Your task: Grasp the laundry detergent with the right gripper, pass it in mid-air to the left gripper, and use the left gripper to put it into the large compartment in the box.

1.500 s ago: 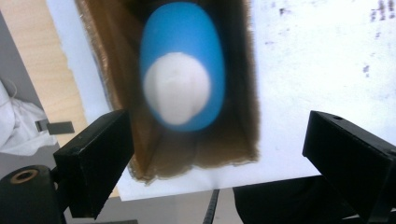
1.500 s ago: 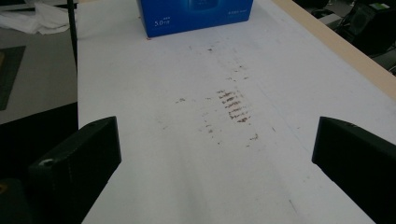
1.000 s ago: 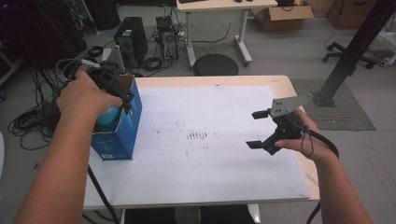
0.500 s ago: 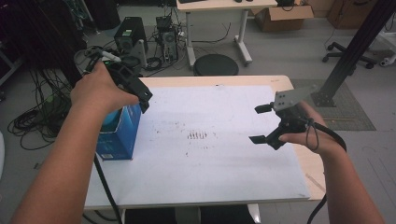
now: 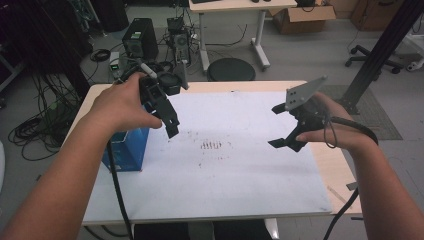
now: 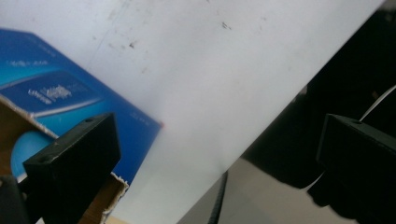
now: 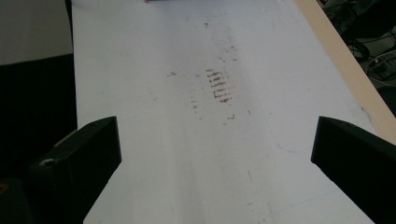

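Now your white worktop holds a blue box near its left edge. Your left tool hangs just above the box, jaws wide apart. Your right tool floats over the right side, wide apart too.

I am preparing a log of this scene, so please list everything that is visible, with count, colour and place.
box: 1, blue, open top, left part of the table
sheet: 1, white, with brownish marks in the middle, covering the table
table: 1, light wood
computer towers: 2, dark, on the floor behind the table
cardboard box: 1, brown, floor, far back
left gripper: 1, black, open, above the blue box's right edge
right gripper: 1, black, open, above the sheet's right side
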Tool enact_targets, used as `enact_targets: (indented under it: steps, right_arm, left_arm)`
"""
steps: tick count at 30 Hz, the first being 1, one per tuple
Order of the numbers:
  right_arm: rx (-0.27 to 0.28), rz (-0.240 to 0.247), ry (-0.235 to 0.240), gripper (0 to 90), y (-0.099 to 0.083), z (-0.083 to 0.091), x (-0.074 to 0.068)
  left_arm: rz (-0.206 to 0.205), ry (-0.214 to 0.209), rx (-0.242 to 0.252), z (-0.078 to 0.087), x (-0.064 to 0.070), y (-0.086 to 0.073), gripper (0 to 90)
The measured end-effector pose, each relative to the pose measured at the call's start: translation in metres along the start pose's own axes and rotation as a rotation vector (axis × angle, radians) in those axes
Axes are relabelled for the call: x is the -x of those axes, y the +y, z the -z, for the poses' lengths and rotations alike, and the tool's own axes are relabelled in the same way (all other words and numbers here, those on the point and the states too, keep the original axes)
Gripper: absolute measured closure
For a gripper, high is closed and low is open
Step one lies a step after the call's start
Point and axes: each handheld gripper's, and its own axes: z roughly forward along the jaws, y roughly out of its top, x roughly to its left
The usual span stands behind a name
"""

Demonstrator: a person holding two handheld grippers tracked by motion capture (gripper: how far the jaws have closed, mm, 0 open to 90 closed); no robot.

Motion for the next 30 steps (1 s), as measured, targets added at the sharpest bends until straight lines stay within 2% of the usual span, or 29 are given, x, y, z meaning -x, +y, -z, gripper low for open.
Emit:
enact_targets:
  steps: [6, 9, 13, 19, 23, 30]
  right_arm:
    - [-0.051, 0.029, 0.012, 1.9, 0.008, -0.01, 0.002]
    - [-0.079, 0.043, 0.027, 2.2, 0.009, -0.016, 0.003]
    - [-0.121, 0.053, 0.045, 2.5, 0.009, -0.024, 0.006]
    - [-0.167, 0.054, 0.068, 2.6, 0.002, -0.035, 0.009]
    - [-0.177, 0.047, 0.077, 2.7, -0.002, -0.042, 0.01]
    - [-0.185, 0.043, 0.086, 2.7, -0.003, -0.047, 0.012]
  left_arm:
    - [-0.195, 0.044, -0.029, -0.01, 0.019, 0.005, 0.2]
    - [-0.239, 0.027, -0.039, -0.017, 0.023, 0.008, 0.2]
    - [-0.28, 0.017, -0.053, -0.025, 0.024, 0.011, 0.2]
    - [-0.315, 0.001, -0.061, -0.037, 0.023, 0.016, 0.2]
    - [-0.34, -0.003, -0.061, -0.042, 0.026, 0.019, 0.2]
    - [-0.347, -0.006, -0.068, -0.045, 0.025, 0.023, 0.2]
